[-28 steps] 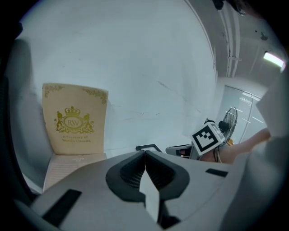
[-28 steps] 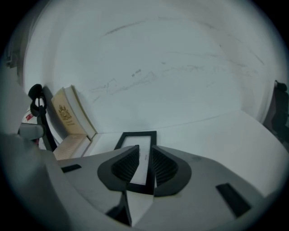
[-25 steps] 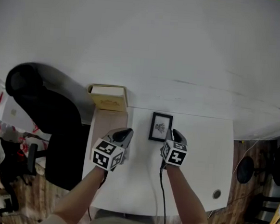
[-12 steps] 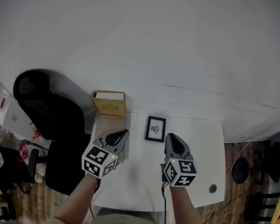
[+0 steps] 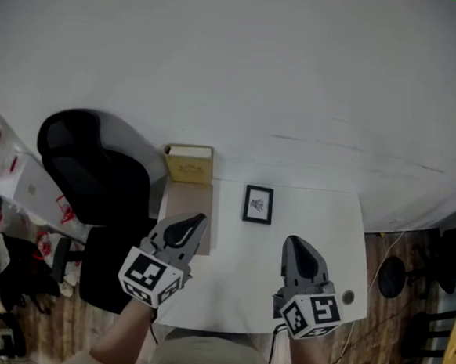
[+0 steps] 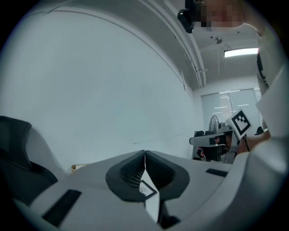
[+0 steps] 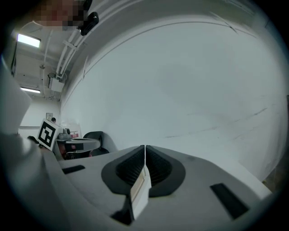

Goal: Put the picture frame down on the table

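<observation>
The picture frame [image 5: 258,204], black with a white mat and a small dark print, lies face up on the white table [image 5: 227,287] near its far edge. Both grippers hover over the near half of the table, well short of the frame. My left gripper [image 5: 196,218] is shut and empty, to the frame's near left. My right gripper [image 5: 292,242] is shut and empty, to its near right. In the left gripper view the jaws [image 6: 145,154] meet, and the frame [image 6: 145,188] shows small through the gap below them. In the right gripper view the jaws [image 7: 145,148] are closed on nothing.
A black office chair [image 5: 94,182] stands left of the table. A tan box [image 5: 188,164] sits at the table's far left corner, with a brown board [image 5: 188,206] along the left side. A round cable hole [image 5: 349,297] is near the right edge. A white wall lies beyond.
Both grippers have drawn back toward me, away from the frame; the right one was beside the frame a second ago. The frame stays on the table.
</observation>
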Available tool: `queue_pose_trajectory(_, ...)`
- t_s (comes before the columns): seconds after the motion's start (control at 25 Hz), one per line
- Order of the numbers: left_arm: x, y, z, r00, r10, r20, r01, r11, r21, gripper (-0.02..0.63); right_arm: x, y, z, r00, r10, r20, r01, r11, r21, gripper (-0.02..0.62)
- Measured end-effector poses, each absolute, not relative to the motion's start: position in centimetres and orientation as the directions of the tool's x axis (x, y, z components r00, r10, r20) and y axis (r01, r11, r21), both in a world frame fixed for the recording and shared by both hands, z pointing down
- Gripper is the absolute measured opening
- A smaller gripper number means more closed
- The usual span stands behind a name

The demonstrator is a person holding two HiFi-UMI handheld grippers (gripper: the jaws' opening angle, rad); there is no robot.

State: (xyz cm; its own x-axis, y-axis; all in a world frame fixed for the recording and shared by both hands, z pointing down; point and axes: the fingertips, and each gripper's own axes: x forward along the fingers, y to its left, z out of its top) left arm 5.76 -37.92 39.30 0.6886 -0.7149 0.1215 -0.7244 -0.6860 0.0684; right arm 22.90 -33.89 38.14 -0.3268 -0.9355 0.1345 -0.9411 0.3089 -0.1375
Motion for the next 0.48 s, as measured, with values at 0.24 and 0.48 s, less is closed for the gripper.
queue_pose_trajectory(0.24, 5.5, -34.5, 36.5, 0.714, -0.696, 0.078, -0.698, -0.716, 0.001, 0.021, 20.7, -30.4, 35.1, -0.403, -0.910, 0.098, -0.914, 0.396, -0.084, 0.023)
queue_pose_trajectory(0.48, 5.3, -32.1, 36.3, 0.749, -0.657, 0.092, -0.660, -0.751, 0.009, 0.021, 18.3, -27.7, 34.5, -0.463, -0.880, 0.109, -0.886, 0.464, -0.017, 0.023)
